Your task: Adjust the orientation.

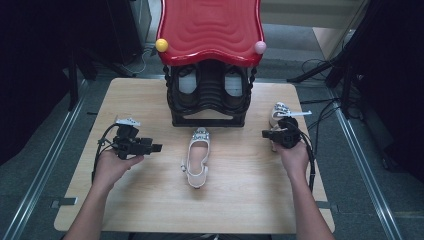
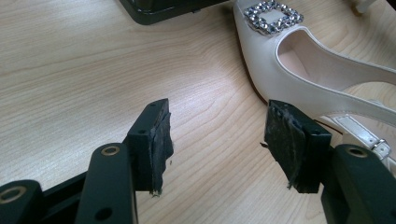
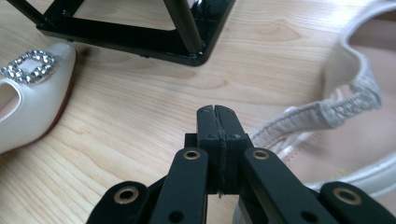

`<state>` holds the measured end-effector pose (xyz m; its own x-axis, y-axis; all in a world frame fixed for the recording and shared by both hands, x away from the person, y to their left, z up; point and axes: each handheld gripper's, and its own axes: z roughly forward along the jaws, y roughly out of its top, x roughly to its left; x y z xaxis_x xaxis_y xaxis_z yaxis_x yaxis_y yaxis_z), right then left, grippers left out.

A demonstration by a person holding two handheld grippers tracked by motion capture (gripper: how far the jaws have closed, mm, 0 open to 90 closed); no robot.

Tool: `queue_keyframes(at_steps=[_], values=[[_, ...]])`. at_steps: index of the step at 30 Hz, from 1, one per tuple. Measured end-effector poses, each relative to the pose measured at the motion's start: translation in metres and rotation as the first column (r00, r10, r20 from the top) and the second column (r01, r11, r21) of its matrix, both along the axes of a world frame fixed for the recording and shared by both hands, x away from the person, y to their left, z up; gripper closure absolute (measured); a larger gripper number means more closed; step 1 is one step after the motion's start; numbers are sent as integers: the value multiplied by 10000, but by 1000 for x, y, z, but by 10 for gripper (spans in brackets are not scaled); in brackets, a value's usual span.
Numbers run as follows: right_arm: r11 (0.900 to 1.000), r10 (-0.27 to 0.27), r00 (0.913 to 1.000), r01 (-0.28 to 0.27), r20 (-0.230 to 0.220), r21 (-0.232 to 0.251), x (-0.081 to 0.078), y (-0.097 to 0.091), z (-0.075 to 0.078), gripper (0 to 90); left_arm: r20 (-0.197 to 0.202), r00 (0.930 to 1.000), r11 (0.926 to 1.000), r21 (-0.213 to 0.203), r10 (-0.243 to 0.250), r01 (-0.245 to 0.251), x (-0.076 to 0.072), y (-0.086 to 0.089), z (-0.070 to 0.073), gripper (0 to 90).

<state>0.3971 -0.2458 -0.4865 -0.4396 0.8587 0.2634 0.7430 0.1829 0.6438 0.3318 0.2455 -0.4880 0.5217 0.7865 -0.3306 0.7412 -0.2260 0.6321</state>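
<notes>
Left gripper view has the left gripper (image 2: 217,140) jaws apart beside an unbranded white shoe (image 2: 299,60); right gripper (image 3: 217,122) jaws together.

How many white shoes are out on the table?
2. One white shoe lies mid-table in front of the black rack; the second white shoe sits at the right, beside the right gripper. The rack holds darker shoes; more may be hidden there.
</notes>
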Motion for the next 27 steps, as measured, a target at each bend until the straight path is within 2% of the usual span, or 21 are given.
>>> queue_keyframes(at_steps=[5, 7, 13, 21, 24, 27], values=[[9995, -322, 9995, 322, 24, 20, -8, -15, 2, 900, 0, 10000, 10000, -67, -62, 62, 3, -1, -1, 416], [9991, -393, 9992, 392, 21, 175, -11, -19, 4, 900, 61, 10000, 9999, -133, -46, 47, 3, -1, -1, 416], [9972, -582, 9967, 554, 562, 495, -14, -24, 22, 887, 111, 9999, 9997, -232, -22, 25, 3, -1, -1, 415], [9943, -962, 9878, 897, 1224, 572, 3, -29, 37, 801, 106, 9999, 9997, -228, 30, -27, 3, 0, 0, 415], [9922, -1064, 9873, 977, 1180, 778, 11, -31, 40, 761, 79, 10000, 9999, -110, -32, 33, 2, 0, 0, 414], [9919, -1130, 9845, 1039, 1342, 737, 16, -34, 44, 741, 84, 9999, 10000, -66, -58, 59, 0, 0, 1, 413]])
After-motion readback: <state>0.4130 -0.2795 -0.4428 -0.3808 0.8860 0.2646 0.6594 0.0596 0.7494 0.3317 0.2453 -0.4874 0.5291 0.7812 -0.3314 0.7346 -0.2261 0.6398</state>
